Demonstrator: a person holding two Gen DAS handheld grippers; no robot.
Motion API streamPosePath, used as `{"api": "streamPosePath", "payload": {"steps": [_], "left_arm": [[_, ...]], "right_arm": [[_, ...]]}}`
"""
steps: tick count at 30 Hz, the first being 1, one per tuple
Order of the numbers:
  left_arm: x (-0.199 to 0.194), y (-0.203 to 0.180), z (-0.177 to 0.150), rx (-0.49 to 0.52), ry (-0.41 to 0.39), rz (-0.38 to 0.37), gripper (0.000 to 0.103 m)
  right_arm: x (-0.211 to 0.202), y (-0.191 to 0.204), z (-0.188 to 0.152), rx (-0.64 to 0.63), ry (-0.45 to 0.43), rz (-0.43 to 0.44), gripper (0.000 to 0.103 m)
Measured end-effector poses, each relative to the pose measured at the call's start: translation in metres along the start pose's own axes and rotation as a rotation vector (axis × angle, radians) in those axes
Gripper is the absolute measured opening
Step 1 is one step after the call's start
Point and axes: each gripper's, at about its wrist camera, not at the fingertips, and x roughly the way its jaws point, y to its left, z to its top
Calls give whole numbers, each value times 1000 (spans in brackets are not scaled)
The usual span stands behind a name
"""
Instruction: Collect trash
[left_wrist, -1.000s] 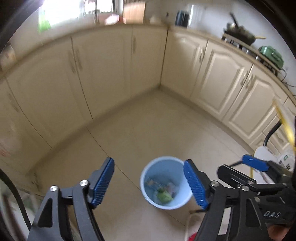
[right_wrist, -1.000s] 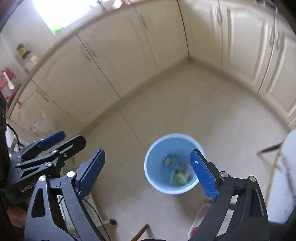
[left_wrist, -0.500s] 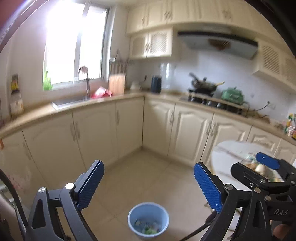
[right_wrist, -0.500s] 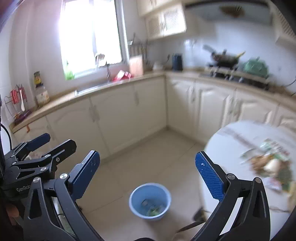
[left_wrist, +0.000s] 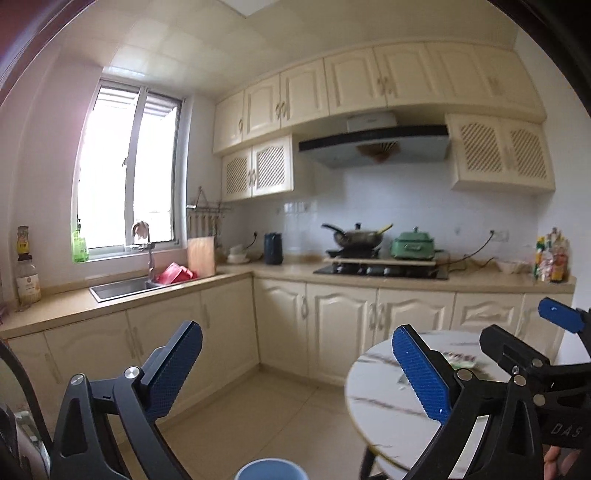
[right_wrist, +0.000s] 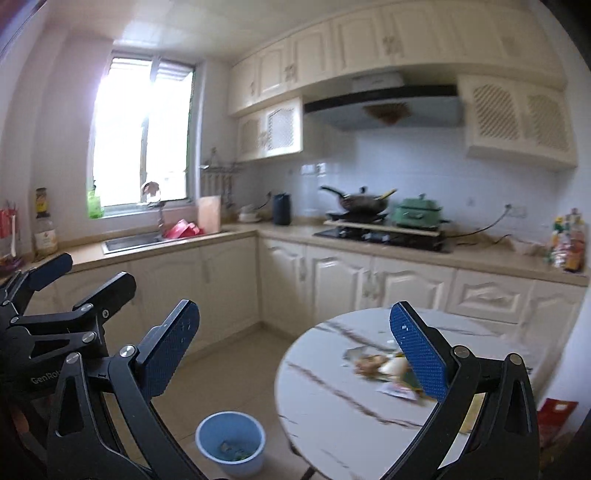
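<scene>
Left gripper (left_wrist: 295, 365) jaws opening, nothing between; right gripper (right_wrist: 295, 347) wide open, empty. Trash pile (right_wrist: 384, 369) on round table (right_wrist: 332, 398); blue bin (right_wrist: 231, 443) on floor beside.

Your right gripper (right_wrist: 295, 354) is spread wide with nothing between its 2 blue pads (right_wrist: 417, 354). Past them stands a round marble table (right_wrist: 332, 387), with a blurred heap of trash (right_wrist: 384, 369) on it, partly behind the right pad. A blue bin (right_wrist: 231, 443) sits on the floor just beside the table, scraps inside. Your left gripper (right_wrist: 55, 295) shows at the left edge.
</scene>
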Motion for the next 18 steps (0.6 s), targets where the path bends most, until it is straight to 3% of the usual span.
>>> {"api": "streamPosePath", "payload": {"steps": [2,8,13,18], "left_arm": [[-54,12,-18,2,-19,-14,102],[-115,23,-42,16,-50,-74,102],[-102,8,-40,38,-4,-143,102],[-57,-2,-43,53,96,-213,102]], "right_arm": [[-16,-11,1,2,-18,-41,103],[-38,-40,-1,26,-41,-100,103],[-47,-72,-11,63,-23,-142,103],[-42,-113,-27,118,36,-215,103]]}}
